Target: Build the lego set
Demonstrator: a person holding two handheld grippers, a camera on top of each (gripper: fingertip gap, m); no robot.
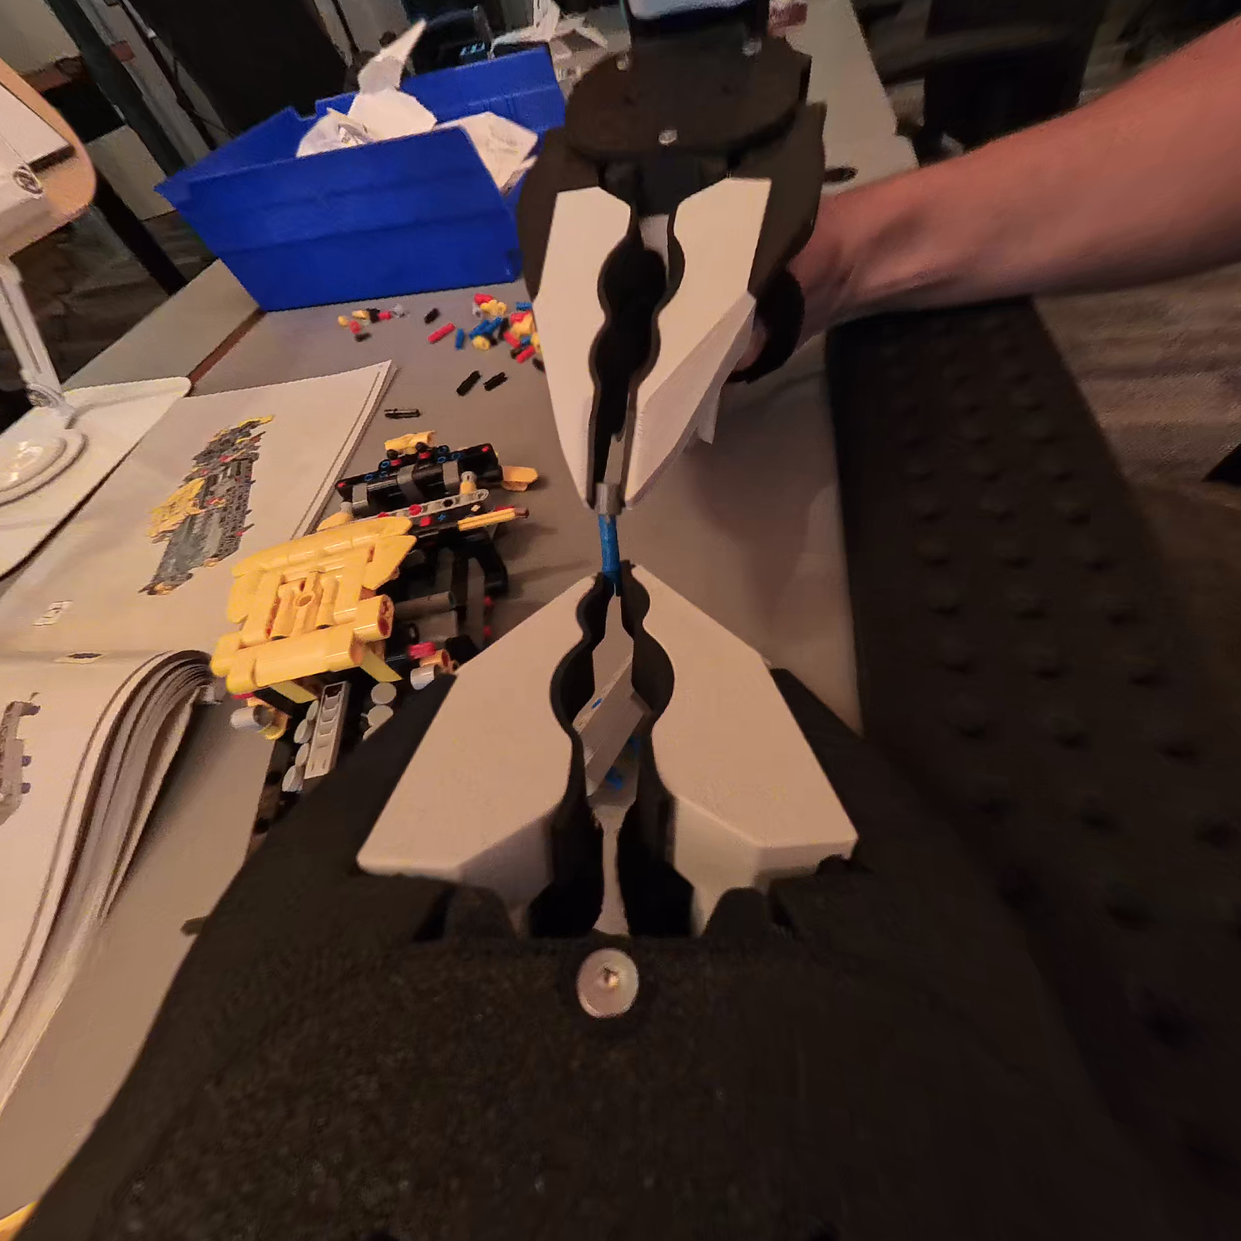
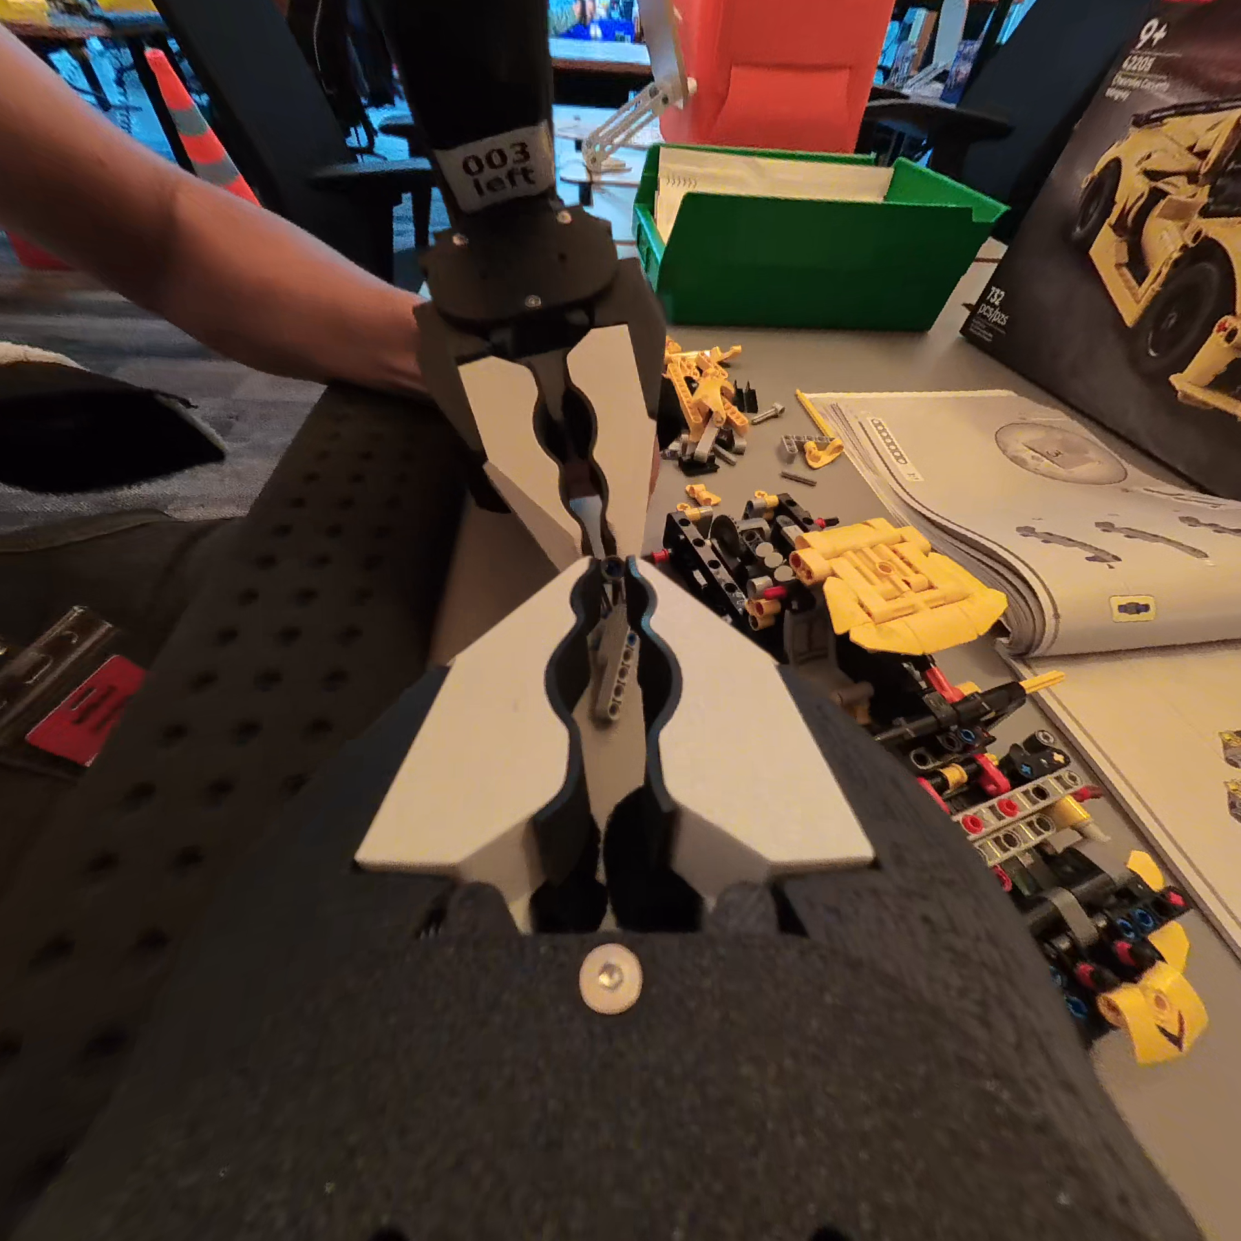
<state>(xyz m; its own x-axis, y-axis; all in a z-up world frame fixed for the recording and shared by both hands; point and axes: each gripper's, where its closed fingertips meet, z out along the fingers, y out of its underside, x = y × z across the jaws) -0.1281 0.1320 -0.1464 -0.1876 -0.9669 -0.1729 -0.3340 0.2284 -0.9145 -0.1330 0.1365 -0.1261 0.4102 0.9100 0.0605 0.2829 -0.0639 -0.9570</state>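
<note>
1. Your left tool [image 1: 610, 576] is pressed together on a left beam [image 1: 608, 715], a grey piece lying back between its fingers. A blue axle [image 1: 610, 544] sticks out forward past the tips.
2. Your right tool [image 2: 610, 563] faces it nose to nose and pinches a right beam [image 2: 612, 661], a grey holed strip. The strip's end sits right at the right tool's tips.
3. The relation that matters is that the axle's long axis runs straight along the line joining the two tools. Its free end meets the grey end piece at the right tool's tips. How deep it sits there cannot be told.
4. Neither hand is nearer, as the joint hangs midway between them above the tabletop [image 1: 470, 376]. The likely next move is a straight push together along the axle, and any tilt of either wrist could jam it.
5. Your right forearm [image 1: 1007, 221] comes in level from the side in the left wrist view, and your left forearm [image 2: 201, 248] mirrors it in the right wrist view.
6. Beside the joint, on the tabletop, lies the yellow-and-black car [image 1: 315, 604]. It touches the open manual [image 1: 201, 483], with loose pins [image 1: 497, 329] farther off.
</note>
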